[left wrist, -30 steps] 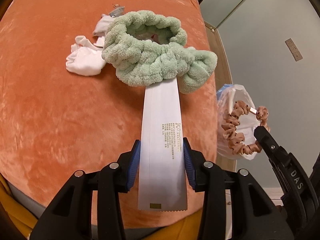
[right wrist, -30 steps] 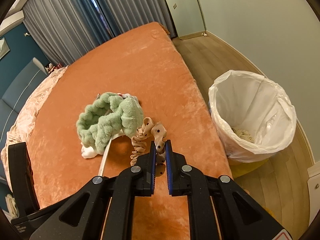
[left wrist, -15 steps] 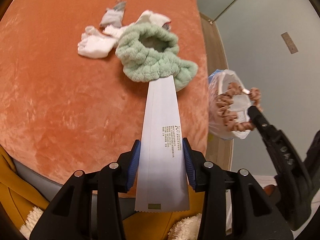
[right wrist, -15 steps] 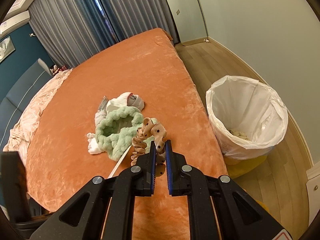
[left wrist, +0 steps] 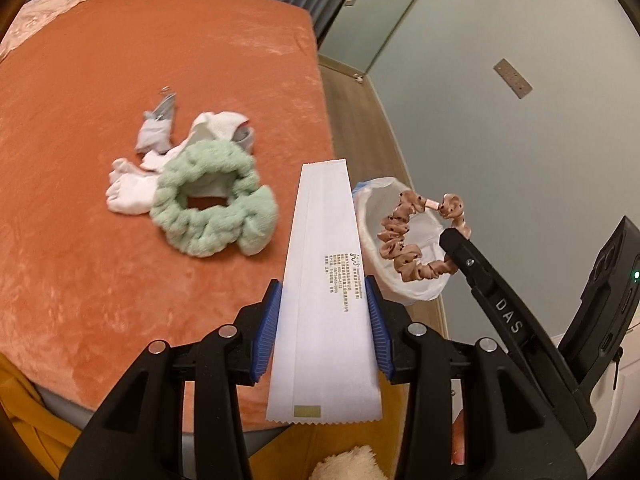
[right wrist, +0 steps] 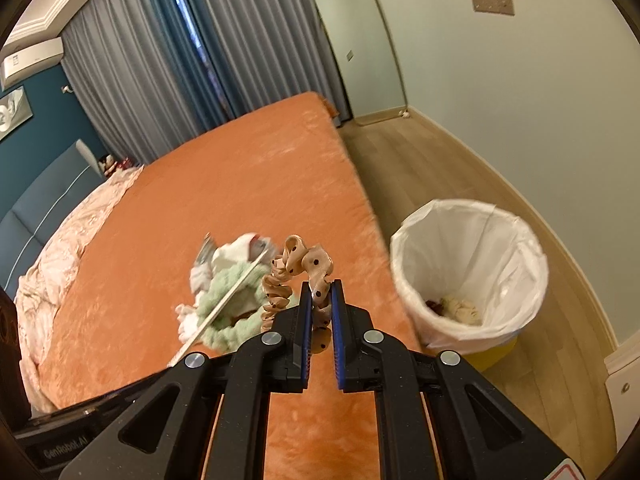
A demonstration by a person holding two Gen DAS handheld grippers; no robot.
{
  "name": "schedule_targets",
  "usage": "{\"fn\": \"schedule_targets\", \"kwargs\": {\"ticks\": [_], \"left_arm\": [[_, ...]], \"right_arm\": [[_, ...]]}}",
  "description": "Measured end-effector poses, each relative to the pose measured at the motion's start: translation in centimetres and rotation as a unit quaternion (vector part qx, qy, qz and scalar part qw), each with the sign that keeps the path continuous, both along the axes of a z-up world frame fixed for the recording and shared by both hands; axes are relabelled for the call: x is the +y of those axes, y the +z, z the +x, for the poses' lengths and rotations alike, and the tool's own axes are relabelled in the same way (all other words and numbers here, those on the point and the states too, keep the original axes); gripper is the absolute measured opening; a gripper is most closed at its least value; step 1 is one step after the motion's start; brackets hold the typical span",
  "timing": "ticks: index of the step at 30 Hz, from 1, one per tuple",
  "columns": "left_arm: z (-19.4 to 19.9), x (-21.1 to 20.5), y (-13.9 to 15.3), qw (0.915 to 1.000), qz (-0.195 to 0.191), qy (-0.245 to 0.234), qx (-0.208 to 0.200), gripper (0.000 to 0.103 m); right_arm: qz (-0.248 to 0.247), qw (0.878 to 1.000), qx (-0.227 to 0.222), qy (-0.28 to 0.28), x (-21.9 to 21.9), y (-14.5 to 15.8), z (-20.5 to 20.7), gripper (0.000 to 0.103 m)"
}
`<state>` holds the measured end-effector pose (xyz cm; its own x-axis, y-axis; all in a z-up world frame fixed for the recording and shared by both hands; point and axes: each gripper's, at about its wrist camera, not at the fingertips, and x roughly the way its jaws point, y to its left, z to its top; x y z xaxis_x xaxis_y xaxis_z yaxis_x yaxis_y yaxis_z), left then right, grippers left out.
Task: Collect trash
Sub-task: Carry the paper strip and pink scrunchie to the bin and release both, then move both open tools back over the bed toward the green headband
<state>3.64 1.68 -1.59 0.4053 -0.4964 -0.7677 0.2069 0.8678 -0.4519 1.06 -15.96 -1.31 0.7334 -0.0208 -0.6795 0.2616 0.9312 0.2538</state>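
Observation:
My left gripper (left wrist: 325, 294) is shut on a long white paper sachet (left wrist: 325, 288), held in the air above the near edge of the orange bed (left wrist: 100, 80). My right gripper (right wrist: 320, 292) is shut on a tan dotted scrunchie (right wrist: 298, 270), which also shows in the left wrist view (left wrist: 412, 236) in front of the bin. A white-lined trash bin (right wrist: 472, 268) stands on the floor right of the bed, with some trash in its bottom. The sachet shows edge-on in the right wrist view (right wrist: 224, 304).
A green fluffy headband (left wrist: 212, 212) lies on the bed with white socks (left wrist: 128, 190) and a small grey cloth piece (left wrist: 156, 128) beside it. A pink quilt (right wrist: 52, 264) lies at the bed's left. Wooden floor (right wrist: 420, 160), pale wall and a leaning mirror are to the right.
The left gripper has lifted and pulled back, so the sachet's far end has come off the green headband. The right gripper has risen with the scrunchie and now looks more toward the room.

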Motion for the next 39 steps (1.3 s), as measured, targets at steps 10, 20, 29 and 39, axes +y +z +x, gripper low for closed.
{"fn": "schedule_targets", "kwargs": {"ticks": [10, 20, 29, 39], "left_arm": [[2.5, -8.2, 1.7, 0.9959, -0.023, -0.079, -0.04, 0.039], [5.6, -16.2, 0.6, 0.9889, -0.04, -0.14, -0.028, 0.039], [8.1, -20.0, -0.8, 0.9886, -0.034, -0.145, -0.022, 0.053], [9.3, -18.6, -1.6, 0.994, 0.005, -0.104, -0.034, 0.061]], "right_arm": [[-0.013, 0.998, -0.004, -0.056, -6.4, 0.7, -0.4, 0.009], [-0.02, 0.994, 0.014, -0.107, -13.0, -0.4, 0.5, 0.009], [-0.014, 0.992, 0.028, -0.125, -15.6, -2.0, 2.0, 0.016], [-0.015, 0.991, 0.033, -0.129, -15.9, -2.4, 2.6, 0.03]]}}
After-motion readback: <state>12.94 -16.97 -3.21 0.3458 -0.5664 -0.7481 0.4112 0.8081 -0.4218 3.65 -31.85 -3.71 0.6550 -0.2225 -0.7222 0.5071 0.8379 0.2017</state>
